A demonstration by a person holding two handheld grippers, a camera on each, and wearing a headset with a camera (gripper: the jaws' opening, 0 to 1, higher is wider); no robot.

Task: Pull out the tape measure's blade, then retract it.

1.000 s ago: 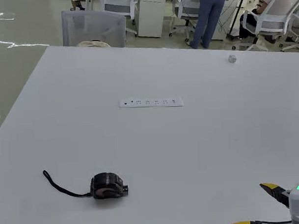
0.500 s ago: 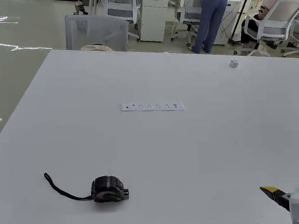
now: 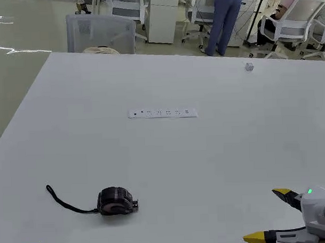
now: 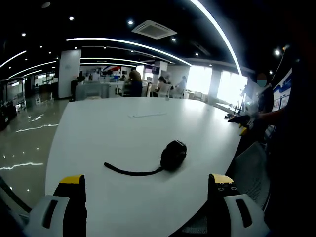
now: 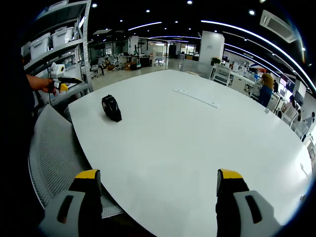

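The tape measure (image 3: 117, 201) lies on the white table (image 3: 217, 151), near the front edge and toward the left side. Its black strap (image 3: 66, 203) trails off to the left. Nothing touches it yet. The left gripper (image 4: 147, 179) hovers at the front edge with its jaws wide apart, and the tape measure sits just ahead of it. The right gripper (image 5: 159, 174) is wide apart too, near the front right corner, well apart from the tape measure.

The step in hand looks like reaching in for a hold. One gripper should pinch the round body tight so it cannot slide. The other should pinch the little hook at the blade's end, which seems to point right. Pull straight and slow, then let the blade roll back gently.
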